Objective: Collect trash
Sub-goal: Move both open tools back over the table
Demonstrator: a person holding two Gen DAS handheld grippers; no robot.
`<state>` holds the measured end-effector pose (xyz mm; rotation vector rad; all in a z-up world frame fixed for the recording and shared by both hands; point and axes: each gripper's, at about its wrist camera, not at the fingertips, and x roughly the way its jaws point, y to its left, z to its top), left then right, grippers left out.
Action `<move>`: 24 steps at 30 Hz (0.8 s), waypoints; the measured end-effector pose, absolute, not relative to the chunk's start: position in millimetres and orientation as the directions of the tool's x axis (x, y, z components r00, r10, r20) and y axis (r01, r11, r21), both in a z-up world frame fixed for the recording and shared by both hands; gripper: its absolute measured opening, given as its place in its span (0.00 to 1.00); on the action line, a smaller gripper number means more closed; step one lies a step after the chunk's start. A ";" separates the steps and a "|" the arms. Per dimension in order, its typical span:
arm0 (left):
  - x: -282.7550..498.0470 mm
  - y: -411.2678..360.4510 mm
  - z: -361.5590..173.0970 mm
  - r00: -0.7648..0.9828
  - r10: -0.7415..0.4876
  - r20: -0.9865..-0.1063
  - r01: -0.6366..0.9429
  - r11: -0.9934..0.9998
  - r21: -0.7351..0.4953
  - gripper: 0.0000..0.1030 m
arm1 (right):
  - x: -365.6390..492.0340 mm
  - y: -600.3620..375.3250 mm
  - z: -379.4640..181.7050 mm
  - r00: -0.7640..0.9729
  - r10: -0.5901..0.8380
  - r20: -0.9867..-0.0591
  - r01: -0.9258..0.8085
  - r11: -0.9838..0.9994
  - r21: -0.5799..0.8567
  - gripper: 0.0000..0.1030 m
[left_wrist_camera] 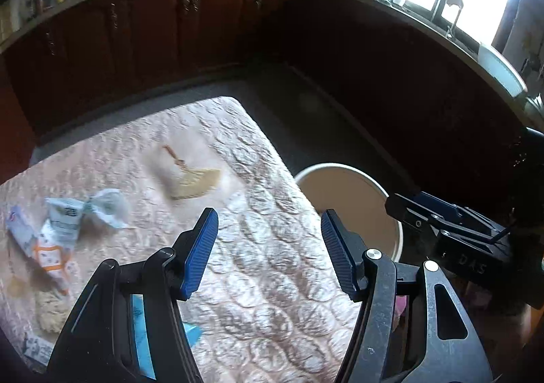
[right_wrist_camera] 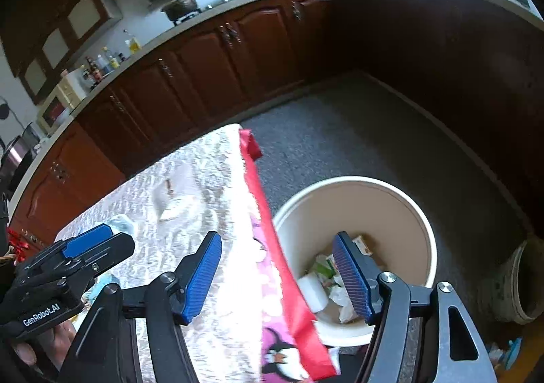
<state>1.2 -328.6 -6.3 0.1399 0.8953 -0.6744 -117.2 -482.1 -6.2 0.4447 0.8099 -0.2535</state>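
Over the quilted table (left_wrist_camera: 258, 247), in the left wrist view, the left gripper (left_wrist_camera: 268, 240) is held spread wide with nothing between its pads. Crumpled wrappers (left_wrist_camera: 64, 226) are seen at nine o'clock, the bin (left_wrist_camera: 350, 199) at two o'clock. In the right wrist view, the right gripper (right_wrist_camera: 277, 267) is likewise spread and empty above the bin (right_wrist_camera: 401, 213), where trash (right_wrist_camera: 326, 284) is seen lying.
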 end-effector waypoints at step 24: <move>21.8 -183.7 11.2 0.583 -0.366 -0.726 0.381 0.912 -0.154 0.60 | -74.0 -371.5 25.6 0.708 0.048 -0.704 0.168 0.957 0.234 0.67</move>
